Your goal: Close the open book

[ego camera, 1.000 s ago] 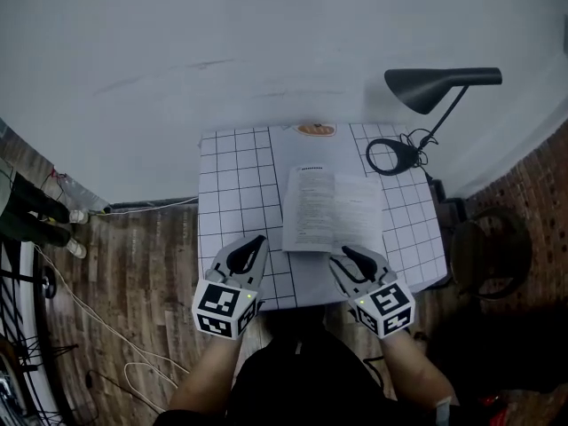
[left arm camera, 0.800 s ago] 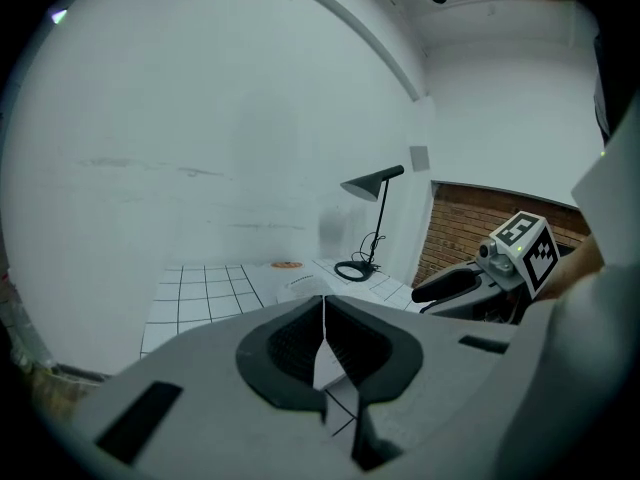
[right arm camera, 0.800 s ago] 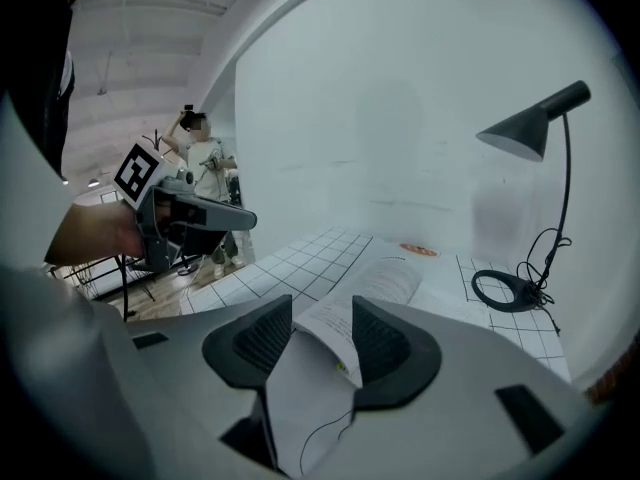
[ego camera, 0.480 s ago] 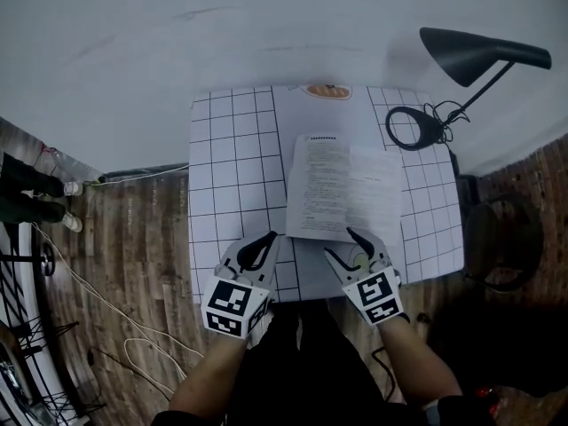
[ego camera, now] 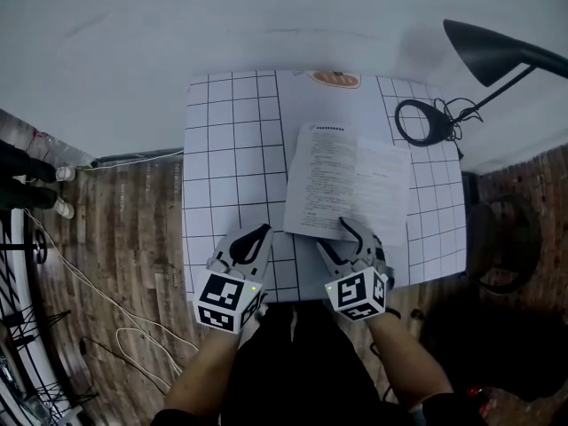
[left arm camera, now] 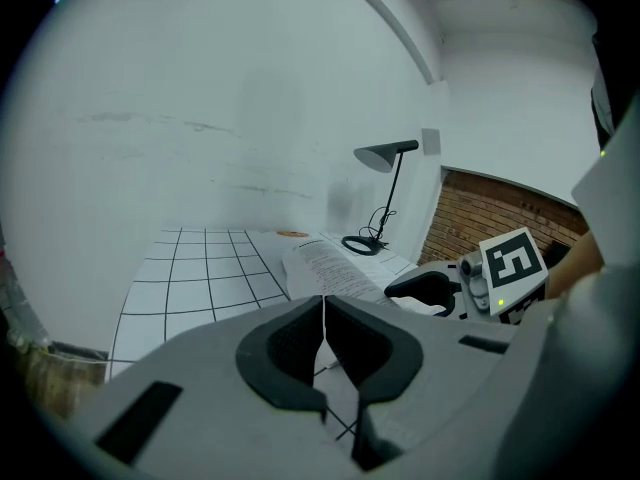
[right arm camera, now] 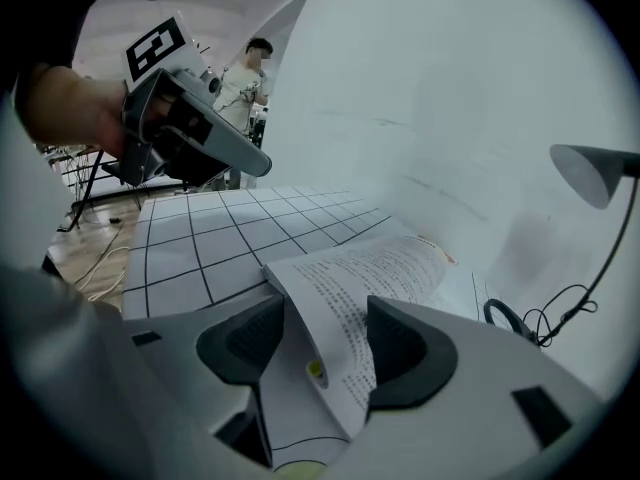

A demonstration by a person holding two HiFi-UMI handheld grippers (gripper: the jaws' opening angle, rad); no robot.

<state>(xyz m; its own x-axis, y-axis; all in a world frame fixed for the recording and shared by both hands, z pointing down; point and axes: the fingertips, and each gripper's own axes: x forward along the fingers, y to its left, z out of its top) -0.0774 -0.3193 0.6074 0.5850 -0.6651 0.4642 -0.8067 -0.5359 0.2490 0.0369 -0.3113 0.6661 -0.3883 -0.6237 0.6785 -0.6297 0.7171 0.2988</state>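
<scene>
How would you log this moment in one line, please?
book: open on table | left gripper: shut, empty | right gripper: jaws just opening, book edge between, ungripped

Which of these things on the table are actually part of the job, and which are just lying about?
Part of the job:
- open book
- right gripper, jaws just opening, the book's near page edge between them
- left gripper, shut, beside the book

Just lying about:
- black desk lamp
- gridded mat
- orange oval label

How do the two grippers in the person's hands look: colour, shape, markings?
The left gripper and right gripper have light grey bodies with curved black pads. Each carries a white cube with black square markers and a small green light.
</scene>
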